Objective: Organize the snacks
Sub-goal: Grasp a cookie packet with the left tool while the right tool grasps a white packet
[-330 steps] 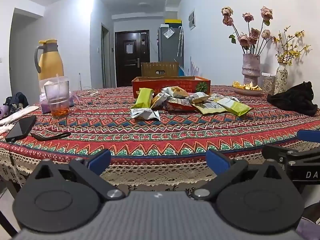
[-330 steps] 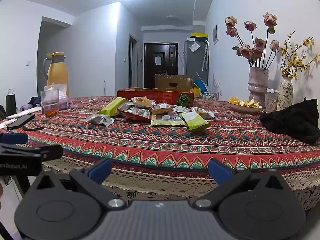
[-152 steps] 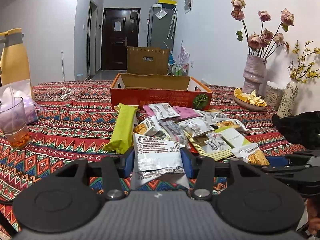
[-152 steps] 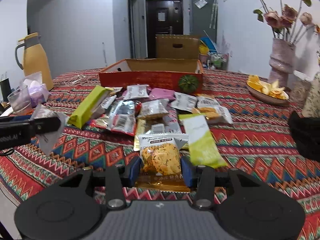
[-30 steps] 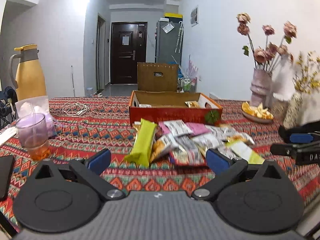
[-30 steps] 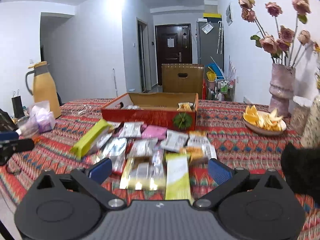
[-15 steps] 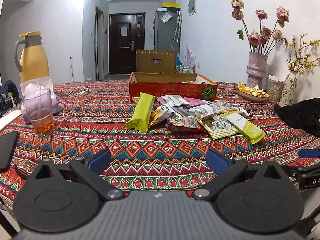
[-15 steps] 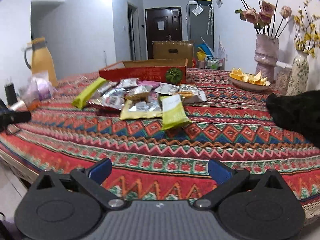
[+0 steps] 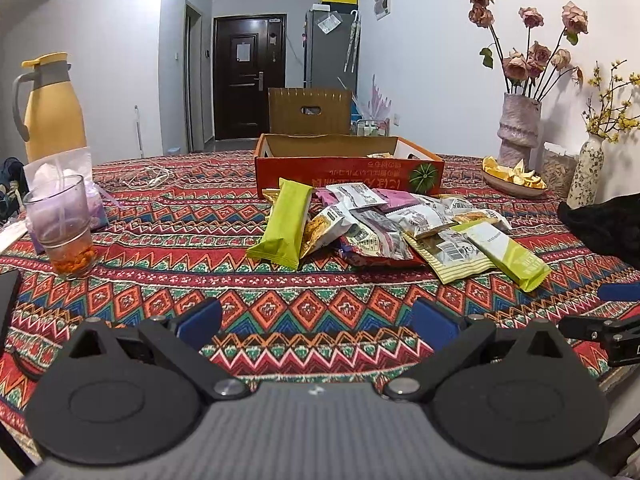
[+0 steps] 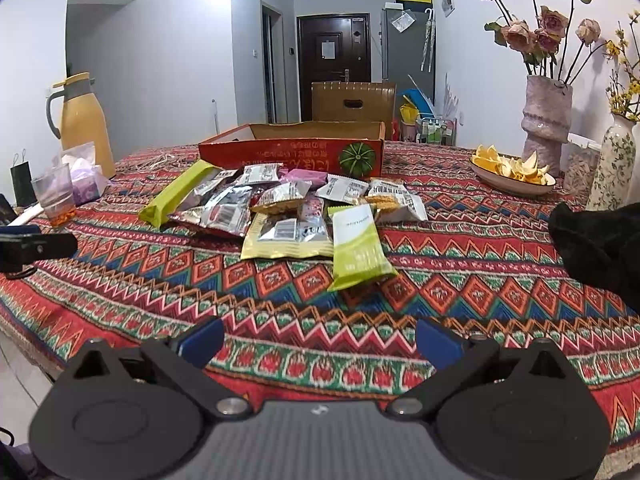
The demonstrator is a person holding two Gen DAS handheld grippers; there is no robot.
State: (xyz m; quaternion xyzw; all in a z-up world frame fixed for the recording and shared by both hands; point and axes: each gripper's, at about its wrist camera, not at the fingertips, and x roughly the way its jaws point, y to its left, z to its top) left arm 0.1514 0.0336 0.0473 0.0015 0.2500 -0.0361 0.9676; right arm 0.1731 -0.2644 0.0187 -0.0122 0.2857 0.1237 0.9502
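Observation:
A heap of snack packets (image 9: 384,228) (image 10: 280,208) lies mid-table in front of a red cardboard box (image 9: 348,170) (image 10: 292,150). A long green packet (image 9: 284,222) (image 10: 176,192) marks the heap's left side, and a pale green one (image 9: 506,254) (image 10: 356,246) lies nearest on the right. A few packets show inside the box. My left gripper (image 9: 316,322) hangs open over the near tablecloth, holding nothing. My right gripper (image 10: 318,344) is open too, short of the pale green packet. Each gripper's tip shows at the edge of the other's view.
A glass with a straw (image 9: 62,228) and a yellow jug (image 9: 52,108) stand at the left, a phone (image 9: 8,300) nearer. At the right are a dish of orange peel (image 10: 512,170), two flower vases (image 10: 546,124) and a black cloth (image 10: 596,244). A patterned tablecloth (image 9: 280,300) covers the table.
Both grippers, empty and open, have pulled back from the box toward the near table edge in the last second. Since five seconds ago, the packets each held are gone from the jaws.

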